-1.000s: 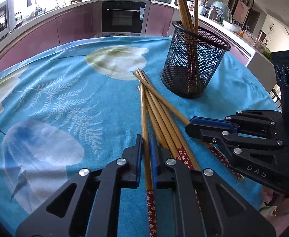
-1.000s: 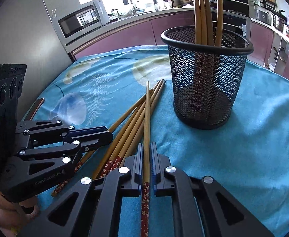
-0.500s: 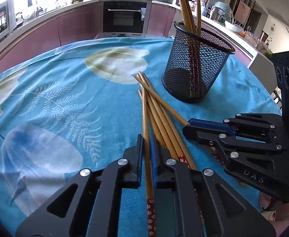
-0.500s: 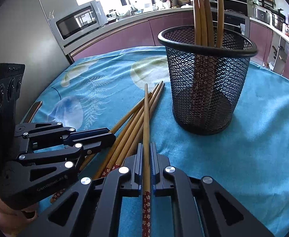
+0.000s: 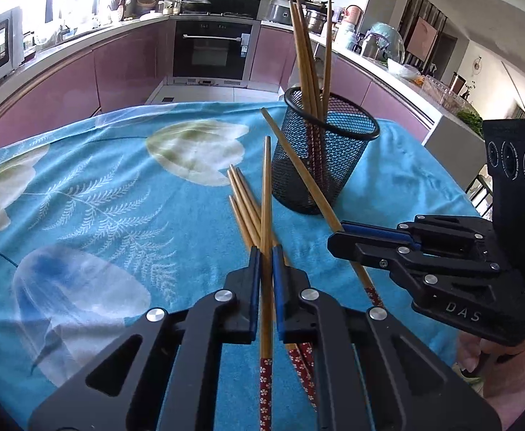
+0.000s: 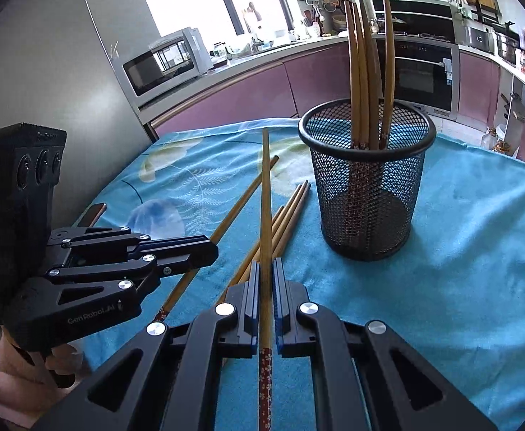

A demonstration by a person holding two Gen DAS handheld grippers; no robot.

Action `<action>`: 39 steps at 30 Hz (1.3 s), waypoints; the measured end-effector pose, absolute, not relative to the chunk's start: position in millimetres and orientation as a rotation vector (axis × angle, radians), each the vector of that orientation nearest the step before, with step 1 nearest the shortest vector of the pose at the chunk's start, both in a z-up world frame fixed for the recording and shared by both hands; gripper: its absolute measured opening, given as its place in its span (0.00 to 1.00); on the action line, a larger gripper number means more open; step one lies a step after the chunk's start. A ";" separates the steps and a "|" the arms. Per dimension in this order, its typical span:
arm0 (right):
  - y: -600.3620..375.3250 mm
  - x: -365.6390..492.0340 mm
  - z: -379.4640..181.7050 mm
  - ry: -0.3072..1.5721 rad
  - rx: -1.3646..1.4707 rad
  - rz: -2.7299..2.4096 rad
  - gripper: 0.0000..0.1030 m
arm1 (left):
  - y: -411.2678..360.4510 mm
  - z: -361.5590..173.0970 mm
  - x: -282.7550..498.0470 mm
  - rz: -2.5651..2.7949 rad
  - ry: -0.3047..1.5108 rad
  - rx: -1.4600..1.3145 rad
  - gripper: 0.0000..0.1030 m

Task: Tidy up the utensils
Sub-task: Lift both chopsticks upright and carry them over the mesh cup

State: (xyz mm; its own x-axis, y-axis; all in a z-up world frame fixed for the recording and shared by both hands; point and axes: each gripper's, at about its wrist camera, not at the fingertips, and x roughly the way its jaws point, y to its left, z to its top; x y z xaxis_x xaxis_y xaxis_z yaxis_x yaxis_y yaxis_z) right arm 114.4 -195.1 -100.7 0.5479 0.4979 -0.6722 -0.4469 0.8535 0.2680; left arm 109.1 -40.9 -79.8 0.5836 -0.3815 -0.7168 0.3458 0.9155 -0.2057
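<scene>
Tools (image 5: 266, 273) (image 6: 266, 283) each pinching one chopstick (image 5: 266, 194) (image 6: 265, 194) have lifted them off tablecloth (image 5: 100, 186).

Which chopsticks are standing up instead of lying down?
The chopsticks in the black mesh cup: that bunch stands upright, tips poking above its rim. The others lie on the blue cloth or are held by grippers.

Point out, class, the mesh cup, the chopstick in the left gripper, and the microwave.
mesh cup (image 6: 366, 197), right wrist view, front mesh wall.
chopstick in the left gripper (image 5: 266, 194), left wrist view, bare shaft.
microwave (image 6: 161, 63), right wrist view, glass door.
</scene>
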 end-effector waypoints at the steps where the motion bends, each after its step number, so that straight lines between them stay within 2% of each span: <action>1: -197.4 113.3 -97.9 0.810 0.074 0.561 0.06 | -40.2 -75.5 107.7 -0.434 0.840 -0.053 0.07; 19: -231.8 106.4 -54.4 0.667 0.136 0.545 0.06 | -28.2 -15.3 88.1 -0.527 0.720 -0.145 0.07; 39: -246.4 125.7 -11.3 0.552 0.140 0.518 0.06 | -36.5 34.1 110.0 -0.543 0.601 -0.174 0.07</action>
